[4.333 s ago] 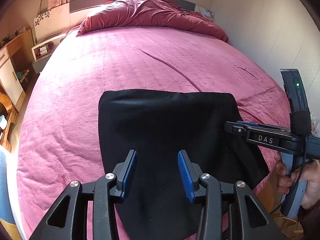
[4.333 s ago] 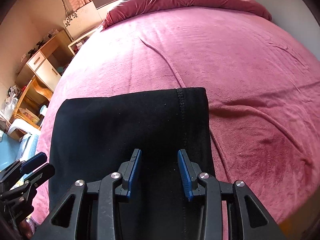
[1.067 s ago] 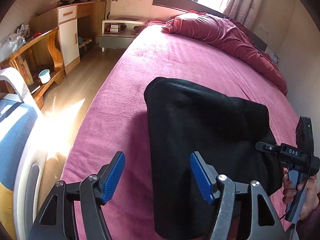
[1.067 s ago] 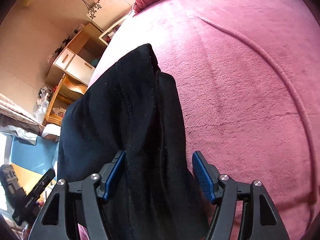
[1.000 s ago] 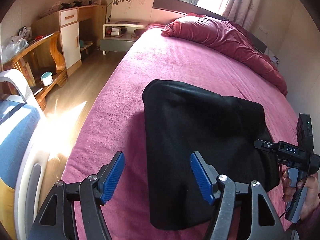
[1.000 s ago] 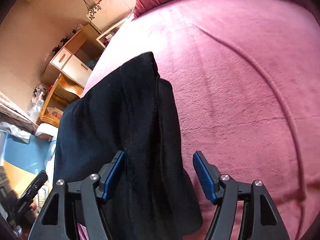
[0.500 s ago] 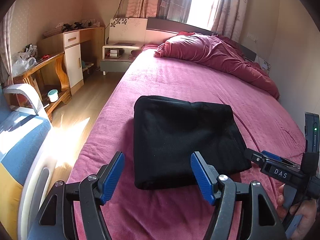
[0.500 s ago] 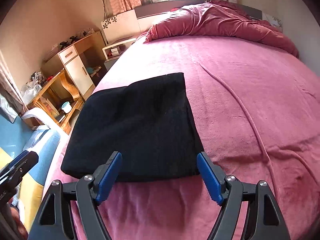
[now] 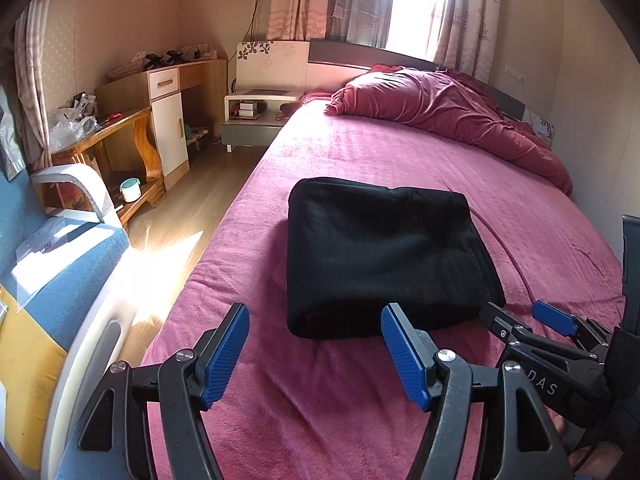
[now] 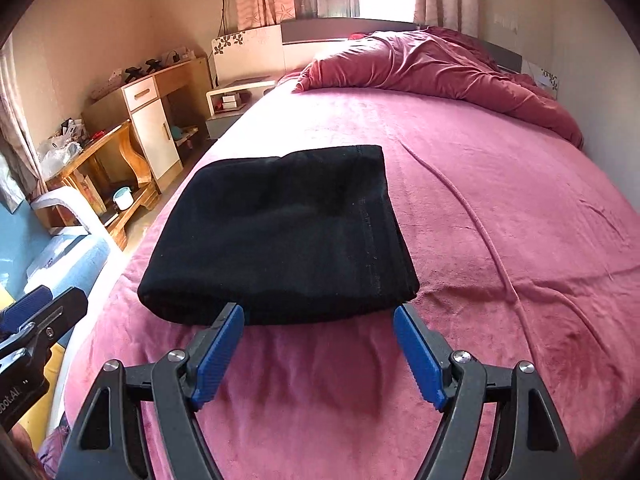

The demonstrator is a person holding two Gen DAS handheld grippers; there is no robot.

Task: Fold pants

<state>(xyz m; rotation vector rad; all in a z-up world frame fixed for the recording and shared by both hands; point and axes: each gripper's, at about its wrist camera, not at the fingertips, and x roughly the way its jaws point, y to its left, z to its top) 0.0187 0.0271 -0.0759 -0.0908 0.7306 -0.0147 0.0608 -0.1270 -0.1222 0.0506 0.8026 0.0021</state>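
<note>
The black pants (image 9: 380, 256) lie folded into a thick rectangle on the pink bed (image 9: 400, 168), near its left edge; they also show in the right wrist view (image 10: 288, 232). My left gripper (image 9: 314, 344) is open and empty, held back from the bundle's near edge. My right gripper (image 10: 318, 344) is open and empty, just in front of the bundle's near edge. The right gripper also shows at the lower right of the left wrist view (image 9: 520, 320). The left gripper shows at the left edge of the right wrist view (image 10: 36, 308).
A crumpled maroon duvet (image 9: 440, 108) lies at the head of the bed. A wooden desk (image 9: 120, 132), a white nightstand (image 9: 256, 116) and a blue chair (image 9: 48, 264) stand left of the bed. A wall runs along the bed's right side.
Both grippers opened, let go of the pants and drew back toward the foot of the bed. The bundle dropped flat onto the bed and lies still.
</note>
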